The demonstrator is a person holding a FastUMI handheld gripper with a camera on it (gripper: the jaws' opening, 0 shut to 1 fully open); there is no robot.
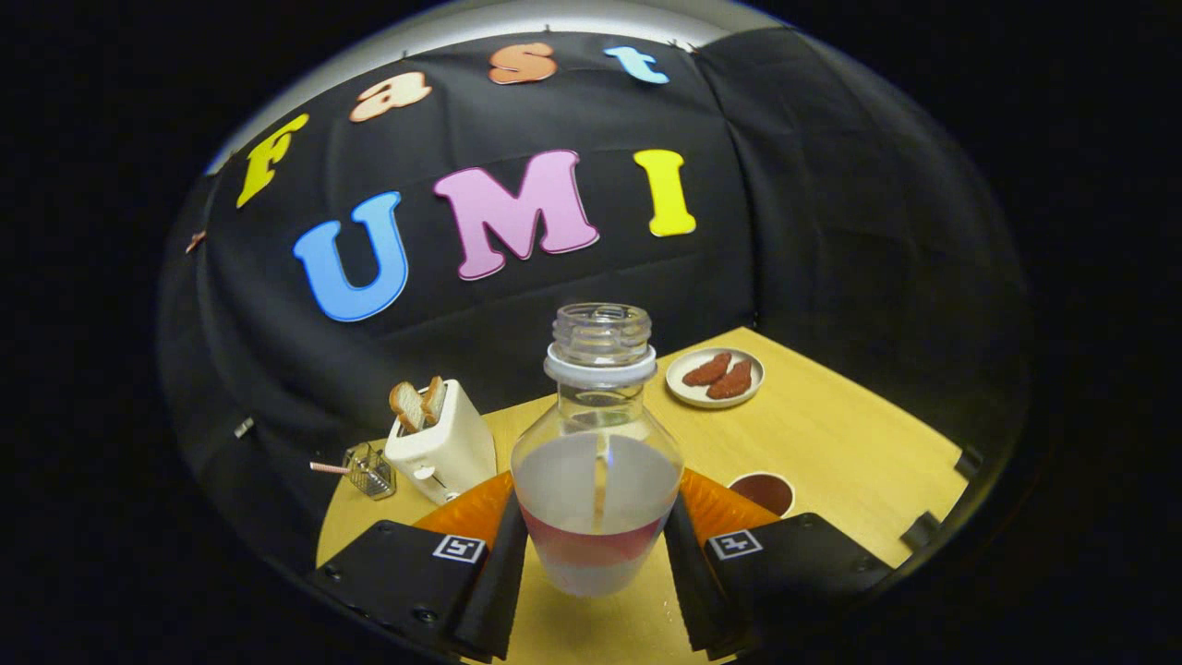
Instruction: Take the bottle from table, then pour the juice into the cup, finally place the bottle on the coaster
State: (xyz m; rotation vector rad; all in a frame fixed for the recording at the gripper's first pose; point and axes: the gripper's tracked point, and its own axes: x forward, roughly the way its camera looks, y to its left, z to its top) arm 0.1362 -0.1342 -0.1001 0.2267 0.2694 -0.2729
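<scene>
Clear plastic bottle (597,462), uncapped, white neck ring, pale cloudy juice inside, red label band low on body, is held upright between gripper (596,554) fingers. Both fingers are pressed against bottle's lower sides; gripper is clamped on it. Light wooden table (831,443) is seen beneath. Round dark-brown coaster (763,492) is located right of bottle, just beyond right finger. White plate with reddish-brown food pieces (716,377) is placed farther back right. Cream toaster holding two bread slices (439,441) is positioned left of bottle; small wire basket (371,469) is noted beside toaster.
</scene>
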